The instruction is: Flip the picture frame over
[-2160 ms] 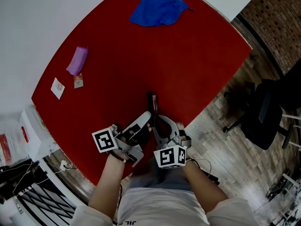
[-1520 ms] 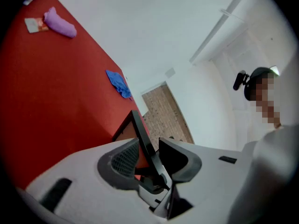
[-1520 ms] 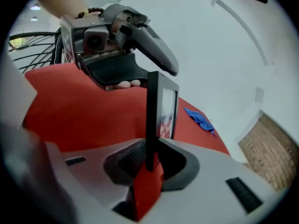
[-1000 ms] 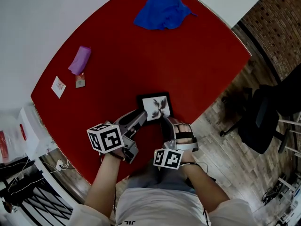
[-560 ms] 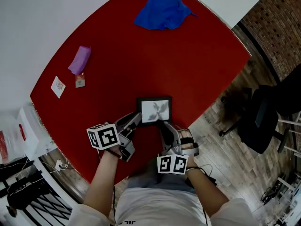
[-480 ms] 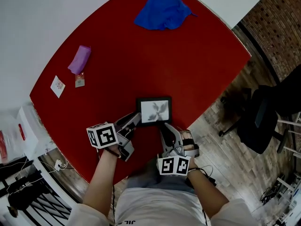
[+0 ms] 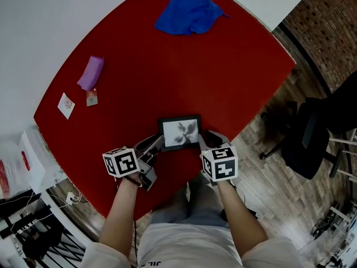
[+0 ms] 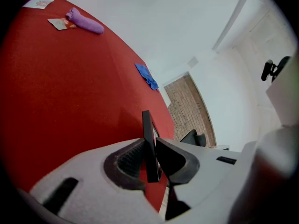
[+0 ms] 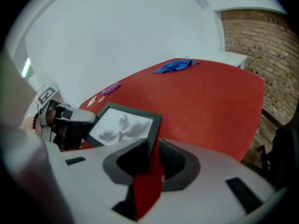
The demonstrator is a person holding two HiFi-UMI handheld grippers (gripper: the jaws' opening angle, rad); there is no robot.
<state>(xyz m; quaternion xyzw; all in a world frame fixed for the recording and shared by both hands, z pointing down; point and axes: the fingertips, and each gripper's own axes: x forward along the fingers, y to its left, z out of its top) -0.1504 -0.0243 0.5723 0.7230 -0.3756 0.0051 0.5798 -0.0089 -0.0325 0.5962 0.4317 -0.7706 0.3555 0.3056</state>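
Frame [image 7: 179, 132]: picture side up, near-flat at the worktop's [image 7: 167, 66] near edge, between both claws.
Left claw [image 7: 158, 142]: just clamped onto its left edge.
Right claw [image 7: 203, 141]: pinching its right edge.
Progress: flip seems done; release remains.

Red table [image 7: 195, 66], wood floor [image 7: 262, 166], brick wall [image 7: 329, 21], black office chair [image 7: 312, 141]

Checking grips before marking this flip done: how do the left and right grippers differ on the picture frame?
The left gripper has the picture frame edge-on between its pads, jaws having just been closing on it; the right gripper has only a corner in its gap, squeeze unclear. The left takes the frame's left edge, the right its right. Both sit at its near end; the picture faces up.
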